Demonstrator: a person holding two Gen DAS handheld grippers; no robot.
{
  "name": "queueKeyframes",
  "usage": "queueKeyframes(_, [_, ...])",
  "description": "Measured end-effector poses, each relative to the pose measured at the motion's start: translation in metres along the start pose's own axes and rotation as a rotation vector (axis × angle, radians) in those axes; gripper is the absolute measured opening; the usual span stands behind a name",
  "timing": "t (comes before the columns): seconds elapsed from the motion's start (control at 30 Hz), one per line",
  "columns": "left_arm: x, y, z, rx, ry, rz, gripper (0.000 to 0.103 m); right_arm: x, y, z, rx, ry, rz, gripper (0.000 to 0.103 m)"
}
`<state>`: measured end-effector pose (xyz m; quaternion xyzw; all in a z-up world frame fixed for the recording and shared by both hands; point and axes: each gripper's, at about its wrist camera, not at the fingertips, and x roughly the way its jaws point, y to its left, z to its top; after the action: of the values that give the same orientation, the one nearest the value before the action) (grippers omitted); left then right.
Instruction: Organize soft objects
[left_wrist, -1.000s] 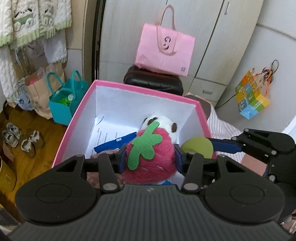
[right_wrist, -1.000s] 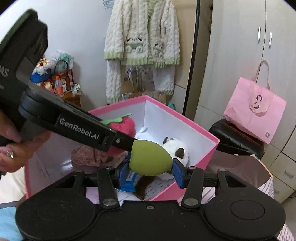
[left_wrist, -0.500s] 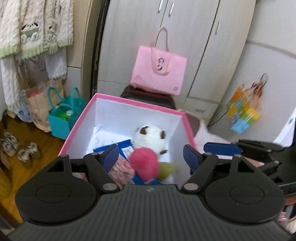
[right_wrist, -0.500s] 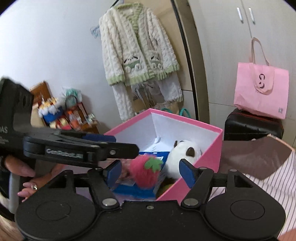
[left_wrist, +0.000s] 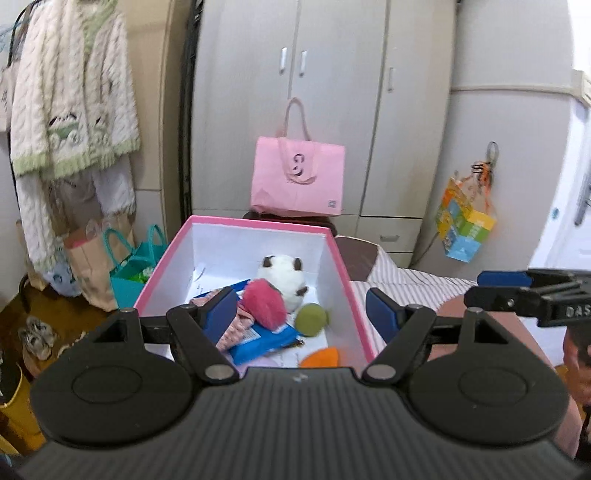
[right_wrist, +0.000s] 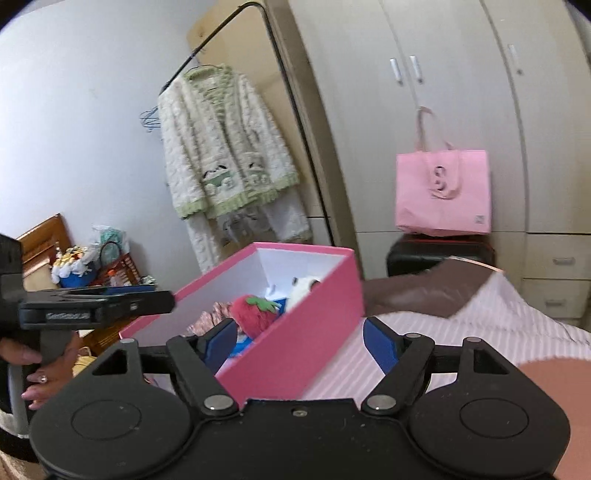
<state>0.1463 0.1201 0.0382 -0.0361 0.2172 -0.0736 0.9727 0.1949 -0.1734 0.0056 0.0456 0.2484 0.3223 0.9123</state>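
Bed (right_wrist: 480, 332), striped cover, carries pink box (left_wrist: 343, 266) at its edge.
In box: panda plush (left_wrist: 284, 269) toward far wall; strawberry plush (left_wrist: 264, 302) mid-box, on blue packet (left_wrist: 258, 341); green ball (left_wrist: 312, 319) by right wall.
A second ago both plush and ball sat clamped; now dropped in.
Left hand-held gripper (left_wrist: 301, 314): wide, empty, just opened.
Right hand-held gripper (right_wrist: 299, 343): wide, empty, just opened.
"DAS" readable on right one's body; lettering on the left one's body too blurred to read.

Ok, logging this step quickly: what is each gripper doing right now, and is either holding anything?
Left gripper: open, holding nothing, jaws just opened.
Right gripper: open, holding nothing, jaws just opened.
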Motion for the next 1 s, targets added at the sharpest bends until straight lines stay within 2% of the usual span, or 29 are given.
queueKeyframes(0.17, [-0.02,-0.017,-0.008,0.003,-0.028,-0.045,0.078,-0.025,0.015,-0.007,-0.044,-0.026,-0.058,0.082])
queueKeyframes(0.27, [-0.021,-0.029,-0.026,-0.02,-0.003,-0.025,0.078,-0.048,0.021,-0.032,-0.059,-0.078,-0.147,0.086])
queueKeyframes(0.33, [-0.024,-0.035,-0.037,-0.021,0.006,-0.057,0.078,-0.058,0.022,-0.044,-0.035,-0.065,-0.18,0.086])
queueKeyframes(0.47, [-0.036,-0.046,-0.051,-0.004,-0.001,-0.07,0.078,-0.079,0.034,-0.055,-0.064,-0.084,-0.225,0.086])
queueKeyframes(0.57, [-0.045,-0.048,-0.059,-0.013,-0.005,-0.102,0.078,-0.094,0.042,-0.06,-0.055,-0.105,-0.222,0.088])
queueKeyframes(0.7, [-0.061,-0.052,-0.066,0.004,-0.044,-0.141,0.08,-0.106,0.052,-0.071,-0.055,-0.121,-0.252,0.092])
queueKeyframes(0.77, [-0.072,-0.05,-0.064,-0.035,-0.09,-0.141,0.08,-0.109,0.052,-0.071,-0.041,-0.126,-0.275,0.094])
queueKeyframes(0.83, [-0.081,-0.046,-0.06,-0.052,-0.127,-0.163,0.085,-0.112,0.049,-0.067,-0.025,-0.138,-0.296,0.095])
queueKeyframes(0.93, [-0.09,-0.048,-0.054,-0.02,-0.147,-0.162,0.089,-0.113,0.041,-0.061,0.005,-0.156,-0.325,0.097])
queueKeyframes(1.0, [-0.09,-0.052,-0.053,0.02,-0.145,-0.147,0.093,-0.108,0.037,-0.059,0.011,-0.137,-0.327,0.1])
